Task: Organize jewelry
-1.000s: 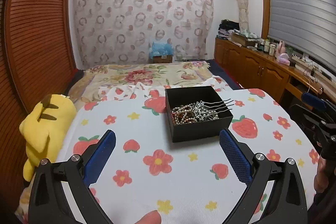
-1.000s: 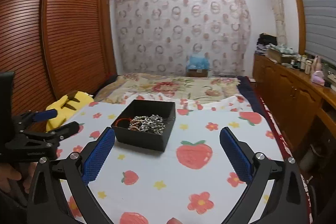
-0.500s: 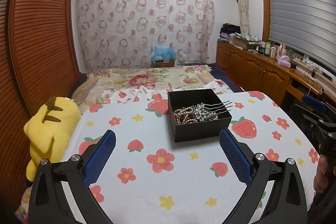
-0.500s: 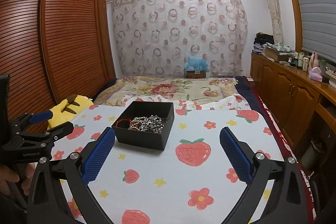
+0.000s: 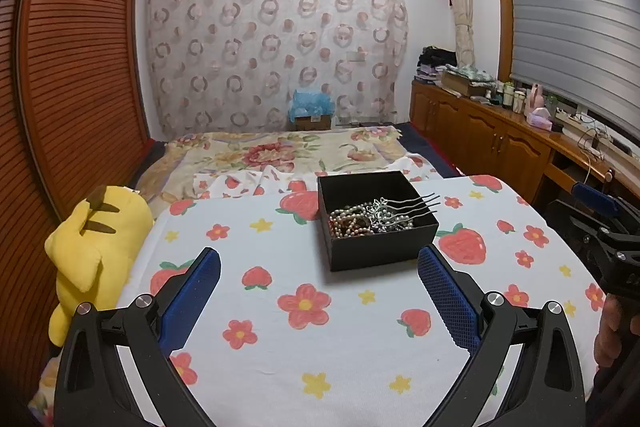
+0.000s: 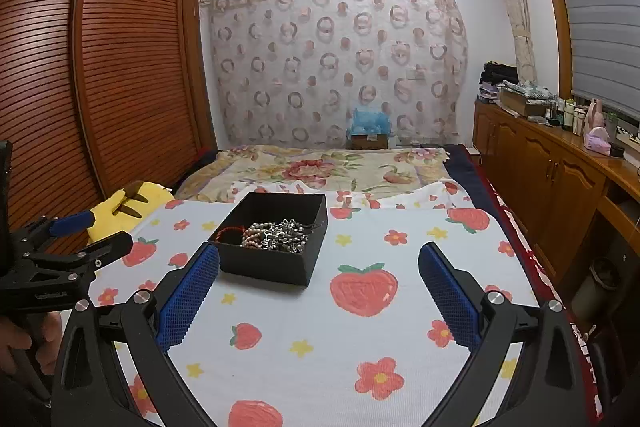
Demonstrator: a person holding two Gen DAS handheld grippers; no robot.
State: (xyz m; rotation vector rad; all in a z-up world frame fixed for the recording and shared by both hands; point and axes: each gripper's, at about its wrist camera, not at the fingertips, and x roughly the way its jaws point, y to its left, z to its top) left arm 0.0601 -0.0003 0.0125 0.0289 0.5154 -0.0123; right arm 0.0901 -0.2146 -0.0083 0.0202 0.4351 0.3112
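Observation:
A black open box [image 5: 380, 251] stands on the strawberry-print table [image 5: 288, 359]. It holds a tangle of pearl strands [image 5: 348, 223] and a silver hair comb [image 5: 404, 209] whose prongs stick out over its right rim. In the right wrist view the box [image 6: 268, 263] also shows a red cord [image 6: 228, 231] at its left. My left gripper [image 5: 318, 265] is open and empty, just short of the box. My right gripper [image 6: 318, 265] is open and empty, with the box beside its left finger. Each gripper shows at the edge of the other's view.
A yellow plush toy [image 5: 94, 247] lies at the table's left edge. A bed with a floral cover [image 5: 280, 151] lies beyond the table. Wooden cabinets [image 5: 492, 143] with clutter run along the right wall, and a slatted wardrobe [image 6: 120, 87] along the left.
Both views have tilted up slightly, so the box sits a little lower and nearer in frame. Both grippers stay open and empty.

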